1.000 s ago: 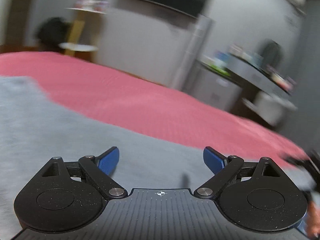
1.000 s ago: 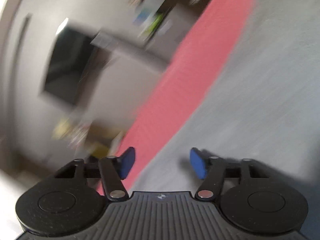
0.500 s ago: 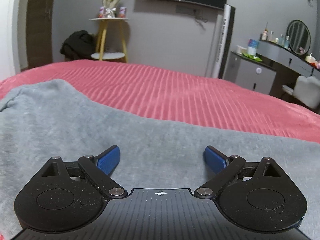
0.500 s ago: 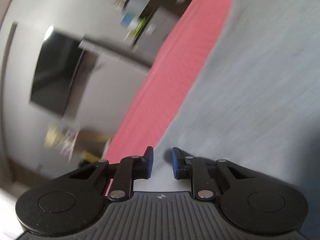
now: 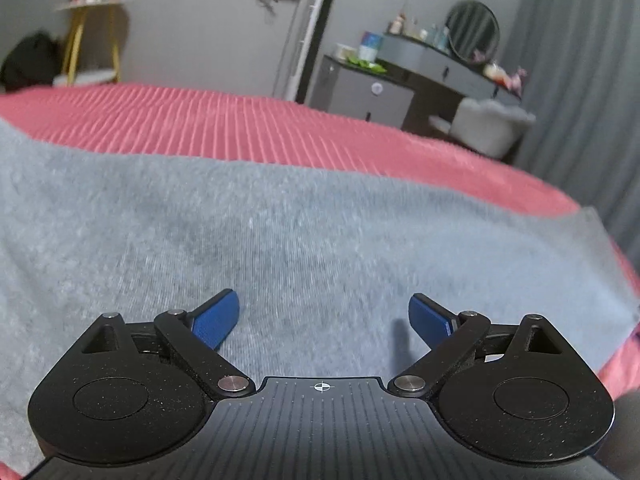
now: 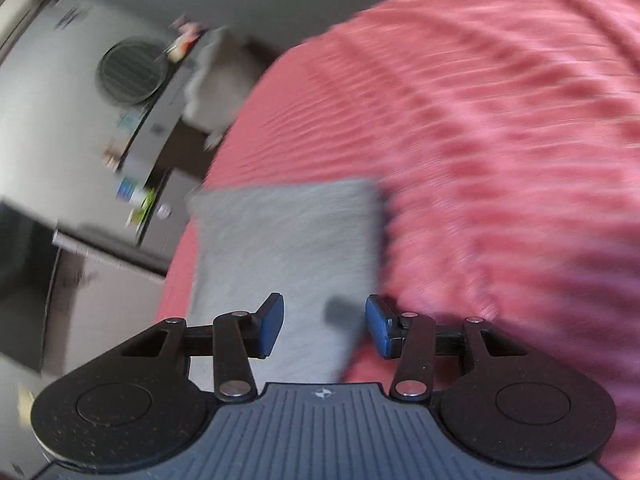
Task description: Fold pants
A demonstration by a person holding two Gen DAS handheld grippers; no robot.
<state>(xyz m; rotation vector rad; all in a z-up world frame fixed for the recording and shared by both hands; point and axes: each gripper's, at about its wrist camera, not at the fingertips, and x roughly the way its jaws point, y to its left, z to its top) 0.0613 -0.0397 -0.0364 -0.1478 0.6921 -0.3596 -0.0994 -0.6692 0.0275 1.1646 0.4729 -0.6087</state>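
My left gripper point(image 5: 324, 314) hangs low over the grey pants point(image 5: 280, 232), its two blue pads point(image 5: 216, 320) spread wide apart with nothing between them but the fleecy cloth lying underneath. From this wrist the pants fill the whole near ground: they stretch from the left edge across to a squared end at the far right, flat on the pink ribbed bedspread point(image 5: 248, 124), which shows beyond them as a broad band and again in a sliver at the lower right. Whether my pads touch the fabric I cannot tell.

My right gripper point(image 6: 325, 326) is also parted, though less widely, and it grips nothing. Its view is tilted and smeared by motion. Here the pants point(image 6: 288, 248) appear as a narrow grey strip running straight ahead from between the fingers to a squared end further out. My left pad point(image 6: 272, 328) sits over the grey cloth; my right pad point(image 6: 378, 332) sits at about the strip's right edge, where the bedspread point(image 6: 500, 160) begins. A small dark shadow lies on the cloth between the two pads.

Past the bed, in the left wrist's view, stand a grey dressing table point(image 5: 424, 68) with a round mirror point(image 5: 474, 32), a pale padded chair point(image 5: 486, 128) before it, and a yellow-legged stand point(image 5: 90, 36) at the far left.
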